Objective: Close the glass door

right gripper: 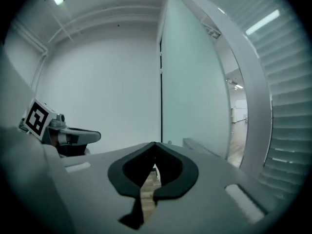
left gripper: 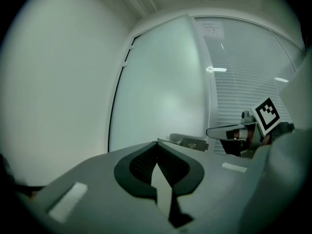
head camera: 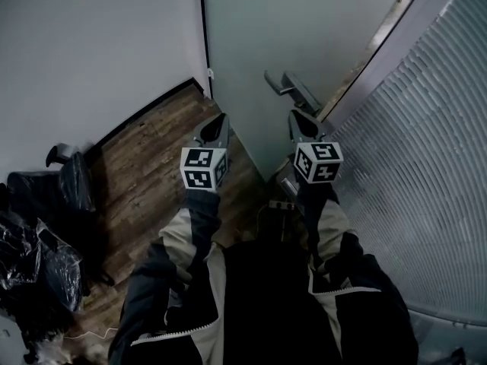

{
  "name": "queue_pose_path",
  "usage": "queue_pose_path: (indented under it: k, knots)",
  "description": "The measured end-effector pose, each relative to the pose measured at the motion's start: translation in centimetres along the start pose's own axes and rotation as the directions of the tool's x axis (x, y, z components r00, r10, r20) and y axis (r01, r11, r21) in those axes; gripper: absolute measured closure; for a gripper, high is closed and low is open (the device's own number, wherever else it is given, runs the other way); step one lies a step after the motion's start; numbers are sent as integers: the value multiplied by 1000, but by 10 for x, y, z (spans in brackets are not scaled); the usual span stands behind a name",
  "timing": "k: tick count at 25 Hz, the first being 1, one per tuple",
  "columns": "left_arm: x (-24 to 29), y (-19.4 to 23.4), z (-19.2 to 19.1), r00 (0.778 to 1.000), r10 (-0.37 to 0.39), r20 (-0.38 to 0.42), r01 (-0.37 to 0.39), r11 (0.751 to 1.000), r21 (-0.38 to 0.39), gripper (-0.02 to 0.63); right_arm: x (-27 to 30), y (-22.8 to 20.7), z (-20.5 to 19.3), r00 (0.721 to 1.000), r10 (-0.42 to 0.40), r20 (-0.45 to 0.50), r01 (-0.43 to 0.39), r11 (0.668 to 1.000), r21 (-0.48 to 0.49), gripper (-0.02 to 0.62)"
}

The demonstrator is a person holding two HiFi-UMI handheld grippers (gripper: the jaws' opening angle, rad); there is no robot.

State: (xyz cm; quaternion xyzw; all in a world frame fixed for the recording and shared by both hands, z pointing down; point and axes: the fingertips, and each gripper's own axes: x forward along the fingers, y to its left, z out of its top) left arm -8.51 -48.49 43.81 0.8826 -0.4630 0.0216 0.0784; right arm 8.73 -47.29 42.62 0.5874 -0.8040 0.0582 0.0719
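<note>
Standing ajar, the frosted glass door (head camera: 304,21) leans out from the corner of the white wall (head camera: 91,44), its free edge turned toward the person and its metal lever handle (head camera: 291,88) jutting out on the near face. Beyond that edge a grey door frame (head camera: 396,48) runs up to the right, and a ribbed wall (head camera: 426,173) curves along beside it. The right gripper (head camera: 297,119) is held just below the handle with its tips pointing at it; whether they touch it cannot be told. Its jaws are closed tip to tip with nothing between them. The left gripper (head camera: 221,120) is held level beside it, near the door's lower face and above the wooden floor (head camera: 152,158), and its jaws are likewise pressed together and empty. Black bags (head camera: 38,234) lie heaped on the floor at the far left, well apart from the door.
</note>
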Motion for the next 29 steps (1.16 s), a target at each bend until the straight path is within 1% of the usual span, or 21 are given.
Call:
queue_pose_path:
  k: [1,4,9,15,21,29]
  knots:
    - [-1,1,1,1000,6,0,-6,1000,-8,606,5,10,-4,1000,18,-4,-17,1000,4,591]
    - [-6,10,3,1000,29,-1,-29,999,-23,606,18,37,-14,998,51,-28,-52,998,-34,592]
    - [-17,21,4,998,65,-9,-65,998,-5,606,31,59,-19,996,74,-53,-76,996,-39,594]
    - [-23,24,1,996,84,-10,-83,996,8,606,34,67,-18,994,96,-45,-98,994,-52,594]
    - [-25,24,-4,993,121,4,-121,993,12,606,37,68,-21,991,129,-42,-132,989,-68,594]
    - [-41,17,5,986,166,12,-166,986,16,606,25,80,-13,984,175,-40,-178,980,-91,594]
